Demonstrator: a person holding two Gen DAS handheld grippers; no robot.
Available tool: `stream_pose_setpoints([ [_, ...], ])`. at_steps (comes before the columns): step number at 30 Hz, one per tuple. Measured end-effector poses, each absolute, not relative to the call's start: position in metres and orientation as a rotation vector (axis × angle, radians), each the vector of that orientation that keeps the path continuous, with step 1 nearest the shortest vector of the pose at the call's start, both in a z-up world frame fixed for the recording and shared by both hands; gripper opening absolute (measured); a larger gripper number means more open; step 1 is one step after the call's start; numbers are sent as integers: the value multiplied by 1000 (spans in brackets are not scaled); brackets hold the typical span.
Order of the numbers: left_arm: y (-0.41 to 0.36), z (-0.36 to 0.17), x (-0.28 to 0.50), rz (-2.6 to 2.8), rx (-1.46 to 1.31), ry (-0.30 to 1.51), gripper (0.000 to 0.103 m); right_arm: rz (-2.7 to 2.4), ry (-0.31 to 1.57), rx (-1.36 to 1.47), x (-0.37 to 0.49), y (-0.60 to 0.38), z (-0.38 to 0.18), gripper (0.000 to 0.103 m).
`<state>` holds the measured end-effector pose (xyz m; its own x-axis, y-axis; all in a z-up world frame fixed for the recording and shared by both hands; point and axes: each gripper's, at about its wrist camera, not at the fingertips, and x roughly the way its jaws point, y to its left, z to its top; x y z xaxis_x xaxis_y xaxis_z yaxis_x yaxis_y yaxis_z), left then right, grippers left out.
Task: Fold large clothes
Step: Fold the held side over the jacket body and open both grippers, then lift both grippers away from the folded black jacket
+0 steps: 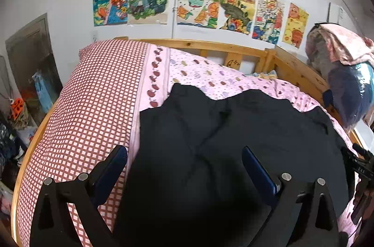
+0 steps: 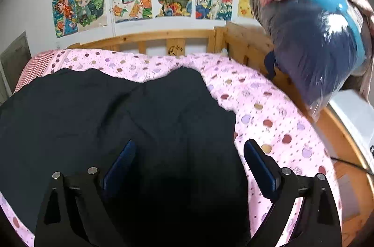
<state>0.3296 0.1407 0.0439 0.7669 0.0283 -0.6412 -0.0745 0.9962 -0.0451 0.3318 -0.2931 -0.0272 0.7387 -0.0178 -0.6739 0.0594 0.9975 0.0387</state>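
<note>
i see a black garment (image 1: 233,142) spread rumpled on the pink bedsheet (image 2: 268,111). my left gripper (image 1: 184,167) and right gripper (image 2: 189,165) hover above it, both with jaws apart and empty. risk, i judge: pinching sheet along with cloth, dragging bedding into the fold.

Left gripper (image 1: 184,153) hangs with jaws spread wide, nothing between them. Right gripper (image 2: 189,149) beside it does likewise, jaws apart and pointing forward, empty.
</note>
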Motion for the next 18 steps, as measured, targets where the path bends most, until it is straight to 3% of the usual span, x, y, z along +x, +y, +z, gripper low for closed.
stream_pose_setpoints([
  [18,104,61,286,5,-44,641,101,66,637,140,284,-282,20,94],
])
